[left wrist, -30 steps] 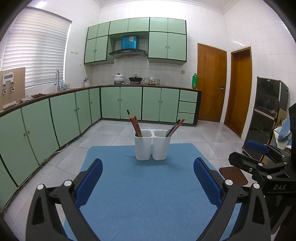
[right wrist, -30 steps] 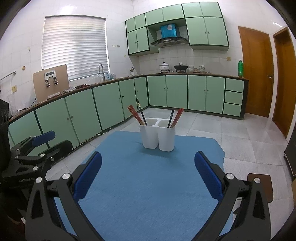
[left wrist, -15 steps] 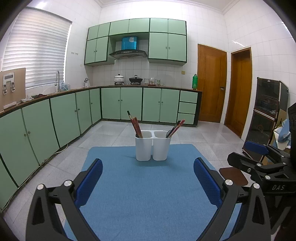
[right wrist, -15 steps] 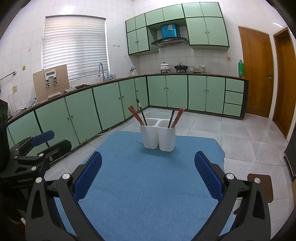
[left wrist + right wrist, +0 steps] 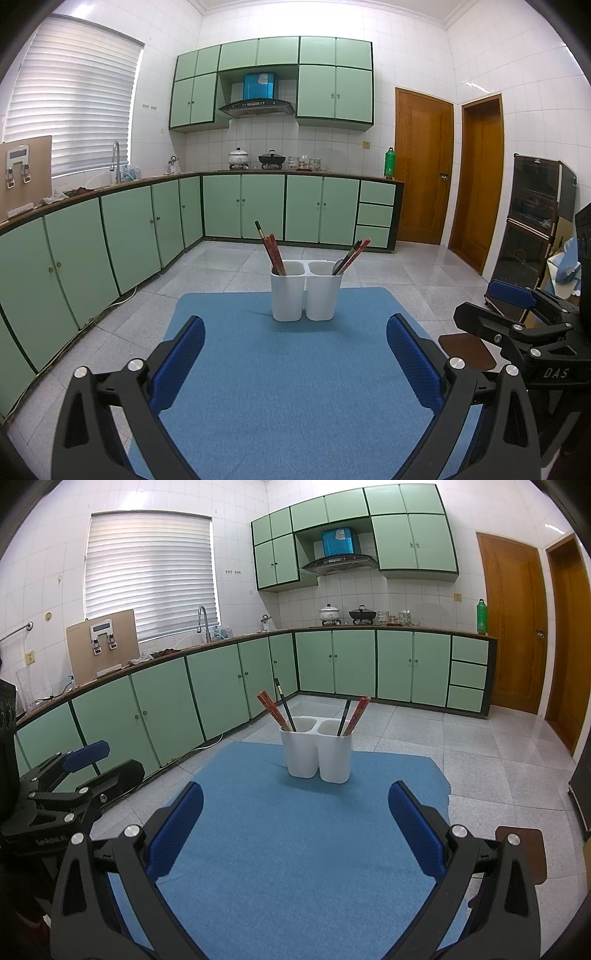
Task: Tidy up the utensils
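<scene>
Left wrist: chopsticks [image 5: 272, 250] tilted left

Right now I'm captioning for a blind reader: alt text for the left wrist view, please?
A white two-compartment holder stands on a blue mat, chopsticks leaning in each side. The open left tool frames it from below, the right tool at the right edge; green kitchen cabinets behind.

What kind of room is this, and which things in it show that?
Most likely a home kitchen. Green cabinets run along a counter with a sink tap, and pots stand under a range hood. A white utensil holder stands on a blue mat.
</scene>
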`<state>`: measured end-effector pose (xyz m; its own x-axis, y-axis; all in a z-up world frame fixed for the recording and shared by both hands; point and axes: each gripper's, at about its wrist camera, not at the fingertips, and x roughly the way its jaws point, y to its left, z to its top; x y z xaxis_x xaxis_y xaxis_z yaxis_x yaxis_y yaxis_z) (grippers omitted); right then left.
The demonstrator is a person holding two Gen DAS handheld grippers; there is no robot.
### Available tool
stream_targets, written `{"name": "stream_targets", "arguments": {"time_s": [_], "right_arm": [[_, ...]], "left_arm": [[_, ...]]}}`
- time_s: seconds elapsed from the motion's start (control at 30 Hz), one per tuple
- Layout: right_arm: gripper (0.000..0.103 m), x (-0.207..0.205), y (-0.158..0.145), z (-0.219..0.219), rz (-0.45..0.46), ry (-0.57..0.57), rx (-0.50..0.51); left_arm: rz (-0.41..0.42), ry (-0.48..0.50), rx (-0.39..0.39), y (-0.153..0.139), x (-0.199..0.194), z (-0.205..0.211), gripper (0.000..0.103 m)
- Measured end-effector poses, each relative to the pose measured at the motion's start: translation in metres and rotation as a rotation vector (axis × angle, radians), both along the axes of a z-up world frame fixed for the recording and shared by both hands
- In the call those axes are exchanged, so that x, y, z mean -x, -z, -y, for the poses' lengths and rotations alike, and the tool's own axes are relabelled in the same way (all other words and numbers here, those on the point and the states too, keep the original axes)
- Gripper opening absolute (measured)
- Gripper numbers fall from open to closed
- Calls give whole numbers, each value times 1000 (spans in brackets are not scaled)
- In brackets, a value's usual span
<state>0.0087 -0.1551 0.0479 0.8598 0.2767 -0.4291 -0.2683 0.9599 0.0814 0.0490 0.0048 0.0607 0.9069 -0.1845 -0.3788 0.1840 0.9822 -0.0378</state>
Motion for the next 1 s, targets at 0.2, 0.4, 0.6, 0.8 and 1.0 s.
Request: {"name": "stream_targets", "arguments": {"time_s": [0.2,0.4,0.6,0.8,1.0], "right_arm": [[97,-1,0,-2,-1,-1,-1],[97,-1,-1,-1,-1,-2,0],[97,-1,0,-2,-2,-2,0],[97,-1,0,-2,-3,-2,0],[97,-1,-1,-2,-3,-3,-1]], "left_arm": [[1,-2,0,0,0,0,97],[0,-4,-1,-2,1,-4,97],[-1,-3,0,-2,0,-4,97],[-1,-4,-1,-2,1,-5,97],[-1,-4,-2,-2,1,-5,97]]}}
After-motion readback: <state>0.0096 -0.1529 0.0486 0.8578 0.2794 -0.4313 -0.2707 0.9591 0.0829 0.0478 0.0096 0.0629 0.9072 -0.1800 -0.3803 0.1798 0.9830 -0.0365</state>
